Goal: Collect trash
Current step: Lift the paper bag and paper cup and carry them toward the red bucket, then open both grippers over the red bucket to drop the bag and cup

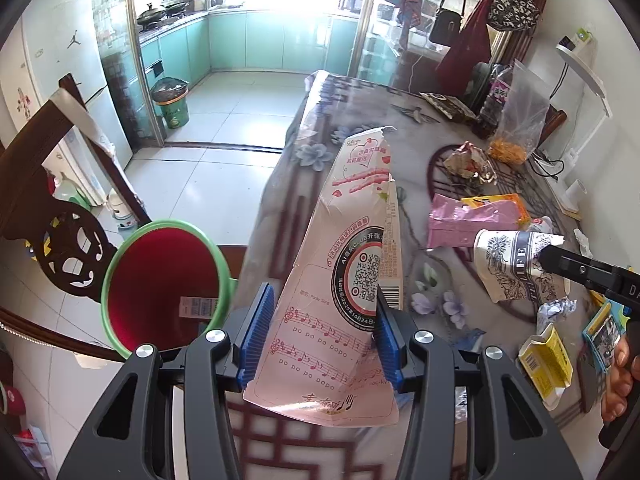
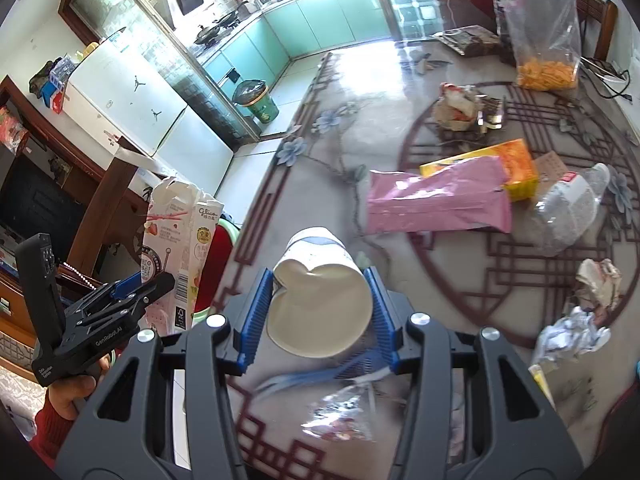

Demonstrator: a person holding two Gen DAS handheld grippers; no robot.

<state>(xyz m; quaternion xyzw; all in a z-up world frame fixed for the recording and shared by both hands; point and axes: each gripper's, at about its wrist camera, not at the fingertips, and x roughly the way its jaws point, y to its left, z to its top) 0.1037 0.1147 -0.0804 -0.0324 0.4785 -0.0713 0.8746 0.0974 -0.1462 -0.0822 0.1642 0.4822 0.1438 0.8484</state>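
Observation:
My left gripper (image 1: 320, 336) is shut on a pink Pocky box (image 1: 344, 264), held upright above the table edge; the box also shows in the right wrist view (image 2: 176, 248). A red bin with a green rim (image 1: 164, 284) stands on the floor just left of it. My right gripper (image 2: 318, 316) is shut on a crushed paper cup (image 2: 320, 304), which shows in the left wrist view (image 1: 512, 264). On the table (image 2: 352, 120) lie a pink wrapper (image 2: 436, 200), an orange box (image 2: 516, 164), a crushed plastic bottle (image 2: 572, 208) and crumpled wrappers (image 2: 468, 108).
A dark wooden chair (image 1: 60, 216) stands left of the bin. A clear bag of orange snacks (image 2: 544, 40) stands at the table's far right. A yellow box (image 1: 546, 356) and foil scraps (image 2: 572, 336) lie near the front right. A green kitchen bin (image 1: 172, 102) stands far off.

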